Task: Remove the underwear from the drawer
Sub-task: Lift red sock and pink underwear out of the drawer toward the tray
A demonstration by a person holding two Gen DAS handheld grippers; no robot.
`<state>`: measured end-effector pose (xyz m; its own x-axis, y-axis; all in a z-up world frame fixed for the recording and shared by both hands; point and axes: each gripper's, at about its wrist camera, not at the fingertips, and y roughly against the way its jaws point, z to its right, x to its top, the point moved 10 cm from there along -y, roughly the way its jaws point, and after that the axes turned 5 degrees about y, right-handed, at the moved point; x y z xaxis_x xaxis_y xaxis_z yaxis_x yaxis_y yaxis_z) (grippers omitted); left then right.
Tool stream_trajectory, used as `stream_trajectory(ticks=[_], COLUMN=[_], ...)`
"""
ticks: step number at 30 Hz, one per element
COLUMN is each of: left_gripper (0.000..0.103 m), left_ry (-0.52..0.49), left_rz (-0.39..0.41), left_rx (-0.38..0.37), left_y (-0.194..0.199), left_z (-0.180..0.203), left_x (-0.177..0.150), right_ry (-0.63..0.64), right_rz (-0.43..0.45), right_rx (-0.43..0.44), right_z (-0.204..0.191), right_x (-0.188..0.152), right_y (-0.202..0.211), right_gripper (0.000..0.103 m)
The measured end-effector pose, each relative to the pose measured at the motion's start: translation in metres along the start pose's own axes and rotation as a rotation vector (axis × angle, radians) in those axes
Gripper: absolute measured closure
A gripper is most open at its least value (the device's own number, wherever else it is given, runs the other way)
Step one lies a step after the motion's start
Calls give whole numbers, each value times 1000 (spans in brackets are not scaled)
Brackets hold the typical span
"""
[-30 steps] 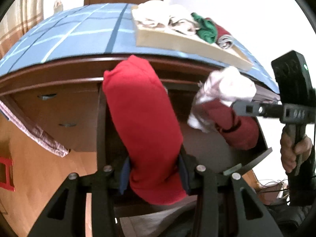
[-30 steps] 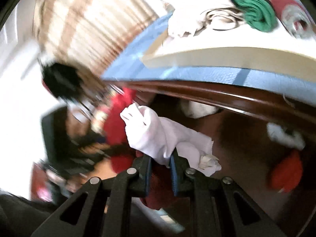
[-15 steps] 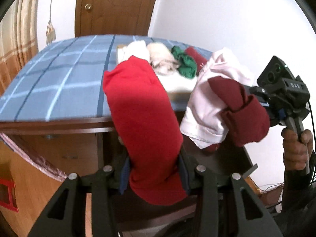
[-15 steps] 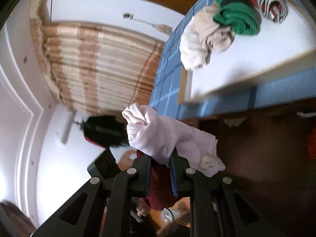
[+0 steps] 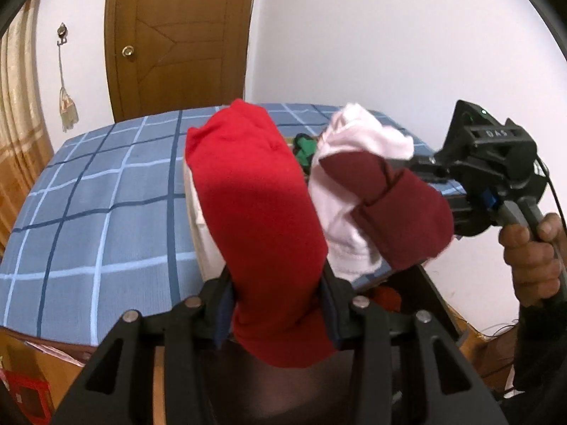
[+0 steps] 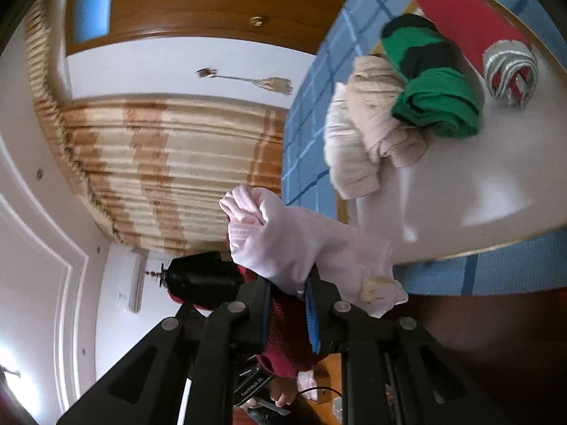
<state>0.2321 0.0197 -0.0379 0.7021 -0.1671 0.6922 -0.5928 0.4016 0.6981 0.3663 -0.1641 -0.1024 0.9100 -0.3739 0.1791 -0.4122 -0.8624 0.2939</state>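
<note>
My left tongs [image 5: 276, 304] pinched a red roll [image 5: 255, 219] of underwear, its folded end standing up past the tips and its lower end hanging out below them. The roll was up in the air, over the edge of the blue checked cloth [image 5: 106, 212] that covered the surface.

My right tongs [image 6: 288, 304] were pressed tight on a bundle of two pieces: a pale pink piece [image 6: 301, 244] that bulged out past the tips, and a dark red piece [image 6: 283, 347] that hung under it. In the left view the same bundle showed to the right of the red roll, pink [image 5: 354, 177] behind and dark red [image 5: 400, 212] in front, held out from the right tongs [image 5: 407, 168] with my hand [image 5: 531, 248] on the handle. The bundle was also in the air, just beside the red roll; I could not tell whether they touched.

The right view was rolled onto its side. It showed a white tray [image 6: 478, 184] lying on the checked cloth [image 6: 312, 141], with four pieces on it: a cream one [image 6: 365, 131], a green one [image 6: 436, 88] touching it, a long red one [image 6: 460, 24] behind, and a small grey-striped roll [image 6: 510, 67]. In the left view only a bit of the green one [image 5: 304, 148] peeked between the two held loads.

Low in the left view, below the bundle, a dark drawer [image 5: 425, 304] stood open with something red [image 5: 388, 297] inside, too hidden to make out. A wooden door [image 5: 180, 39] and a striped curtain [image 6: 177, 163] stood behind.
</note>
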Motion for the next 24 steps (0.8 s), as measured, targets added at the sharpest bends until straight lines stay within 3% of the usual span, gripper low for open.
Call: stream_trajectory(ticks=[8, 14, 16, 20, 24], left_gripper=[62, 62, 62, 62, 62], left_ry=[21, 1, -1, 30, 26], left_rz=[-49, -46, -43, -62, -88], left_rx=[-5, 4, 17, 29, 34], left_y=[-23, -23, -25, -37, -44], left_z=[-12, -16, -19, -20, -16], left_x=[-2, -2, -1, -3, -12], right_ry=[-32, 92, 144, 354, 287], right_rz=[-11, -123, -126, -9, -86], right_rx=[-29, -32, -84, -246, -233], right_z=[17, 6, 9, 8, 19], right_x=[17, -16, -24, -19, -29], right_y=[-4, -2, -1, -7, -29], right_gripper=[85, 85, 85, 82, 79])
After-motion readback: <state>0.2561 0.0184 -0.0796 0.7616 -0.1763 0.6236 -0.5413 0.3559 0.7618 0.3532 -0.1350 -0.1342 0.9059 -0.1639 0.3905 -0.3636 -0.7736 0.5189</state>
